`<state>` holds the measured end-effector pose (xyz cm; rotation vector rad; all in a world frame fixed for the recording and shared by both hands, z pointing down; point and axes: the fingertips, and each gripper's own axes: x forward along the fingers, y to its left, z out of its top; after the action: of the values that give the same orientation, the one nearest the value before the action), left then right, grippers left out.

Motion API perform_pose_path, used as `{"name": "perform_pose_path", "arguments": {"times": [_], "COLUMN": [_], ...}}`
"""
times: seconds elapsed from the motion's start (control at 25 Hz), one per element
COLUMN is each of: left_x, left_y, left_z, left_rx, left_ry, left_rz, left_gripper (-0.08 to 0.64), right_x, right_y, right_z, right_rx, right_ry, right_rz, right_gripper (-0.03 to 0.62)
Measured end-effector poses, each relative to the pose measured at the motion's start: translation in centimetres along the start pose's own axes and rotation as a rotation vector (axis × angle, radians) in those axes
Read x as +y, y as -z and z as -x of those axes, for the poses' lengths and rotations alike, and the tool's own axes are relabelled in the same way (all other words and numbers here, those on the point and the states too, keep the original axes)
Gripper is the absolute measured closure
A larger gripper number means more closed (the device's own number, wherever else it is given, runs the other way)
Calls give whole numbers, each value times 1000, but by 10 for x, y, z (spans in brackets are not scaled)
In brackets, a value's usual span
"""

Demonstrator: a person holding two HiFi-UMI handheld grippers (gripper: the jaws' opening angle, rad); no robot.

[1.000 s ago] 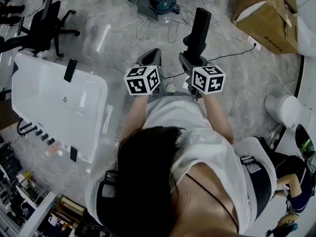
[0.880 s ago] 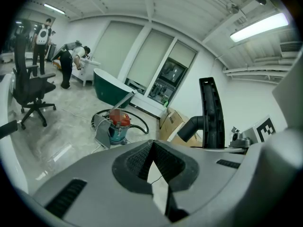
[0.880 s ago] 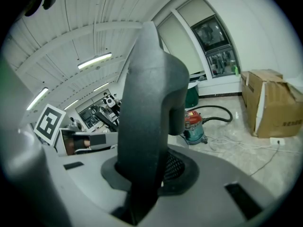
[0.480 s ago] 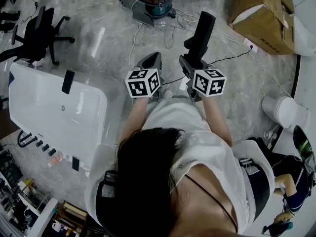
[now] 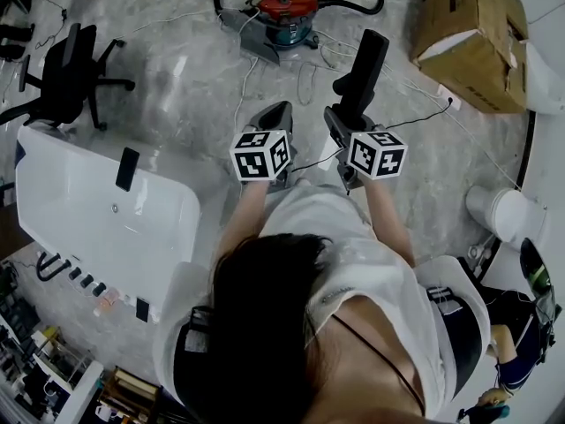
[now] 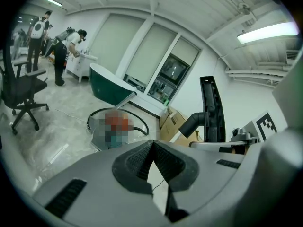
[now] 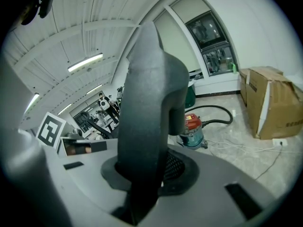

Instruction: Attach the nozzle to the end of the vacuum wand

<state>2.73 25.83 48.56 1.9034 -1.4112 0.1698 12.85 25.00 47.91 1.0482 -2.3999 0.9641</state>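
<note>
Firmly, the right gripper [image 7: 144, 176] pinches a long black plastic nozzle [image 7: 147, 103]. Beside it, the left gripper's [image 6: 152, 148] jaws are pressed together, empty. A red-and-teal canister vacuum [image 5: 284, 5] sits ahead of both.

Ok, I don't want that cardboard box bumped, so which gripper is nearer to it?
Right. In the head view the right gripper, clamped on the black nozzle, is left of the cardboard box; the left gripper, shut and empty, is farther left again.

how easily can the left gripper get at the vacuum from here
Probably not yet: the vacuum stands on the floor well ahead of the left gripper, apart from it. Only bare floor and thin cables lie between, so stepping closer should do.
</note>
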Motion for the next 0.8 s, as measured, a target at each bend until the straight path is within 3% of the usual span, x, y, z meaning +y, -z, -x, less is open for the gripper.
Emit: {"name": "perform_pose_path", "arguments": {"times": [0.52,0.8], "left_x": [35,46], "left_y": [-63,-80], "left_z": [-36,-55], "left_rx": [-2,22], "left_ry": [-50,-76], "left_rz": [-51,-34], "left_gripper": [557,557], "right_x": [4,3], "right_y": [-50,-66], "right_z": [-59,-86], "right_rx": [14,6], "right_ry": [31,45], "right_rz": [23,23], "right_gripper": [505,505]}}
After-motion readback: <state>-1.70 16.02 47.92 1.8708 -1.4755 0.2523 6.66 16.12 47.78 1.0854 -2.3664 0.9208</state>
